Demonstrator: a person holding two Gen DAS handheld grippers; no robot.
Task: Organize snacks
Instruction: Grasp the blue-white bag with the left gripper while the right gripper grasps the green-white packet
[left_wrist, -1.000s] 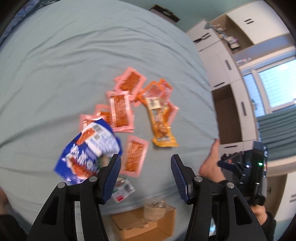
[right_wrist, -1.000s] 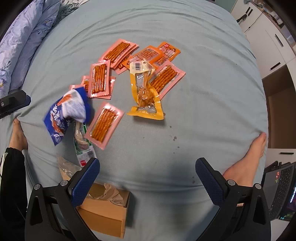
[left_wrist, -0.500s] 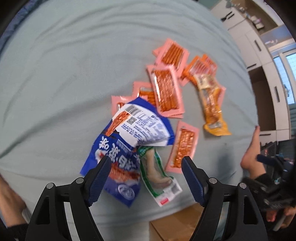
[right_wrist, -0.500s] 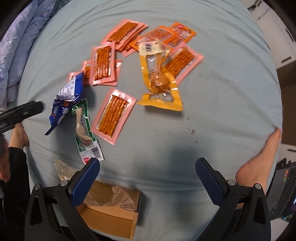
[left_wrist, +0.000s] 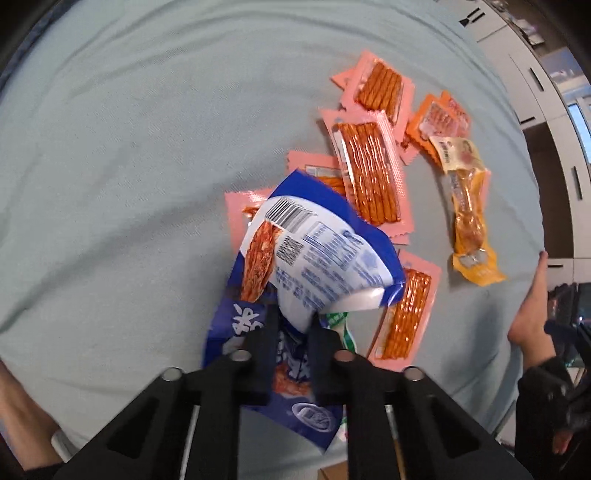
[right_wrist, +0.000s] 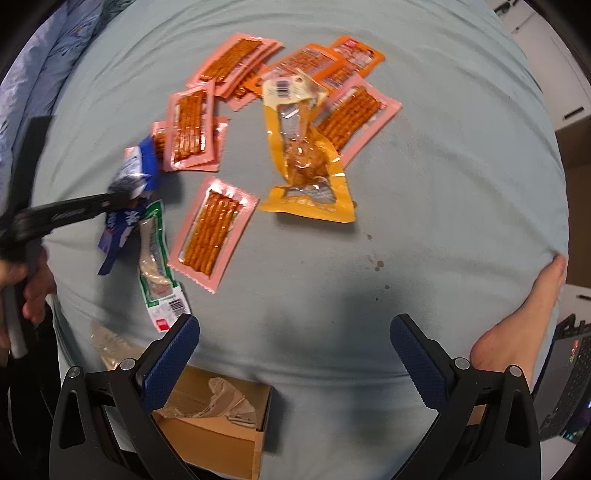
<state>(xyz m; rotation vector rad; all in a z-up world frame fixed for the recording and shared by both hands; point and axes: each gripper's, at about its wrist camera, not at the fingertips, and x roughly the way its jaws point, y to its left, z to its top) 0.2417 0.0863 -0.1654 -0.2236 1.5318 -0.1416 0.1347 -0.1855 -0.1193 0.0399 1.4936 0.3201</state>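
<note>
Snack packets lie scattered on a pale green bed sheet (right_wrist: 424, 184). My left gripper (left_wrist: 293, 321) is shut on a folded blue and white snack bag (left_wrist: 317, 251), pinching its middle; the same bag (right_wrist: 127, 192) shows at the left in the right wrist view. Under it lies a green-edged packet (right_wrist: 157, 254). Several pink packets of orange sticks (left_wrist: 369, 173) (right_wrist: 214, 229) and a yellow chicken-foot packet (right_wrist: 303, 162) (left_wrist: 469, 218) lie around. My right gripper (right_wrist: 291, 343) is open and empty, above bare sheet near the bed's front edge.
An open cardboard box (right_wrist: 214, 432) with crumpled plastic sits below the bed edge at the lower left. A bare foot (right_wrist: 517, 325) rests on the bed's right edge. A laptop (right_wrist: 565, 398) is at far right. Cabinets (left_wrist: 550, 122) stand beyond the bed.
My left gripper has moved forward onto the blue bag and closed on it. The right gripper has drifted closer to the sheet and stays open.
</note>
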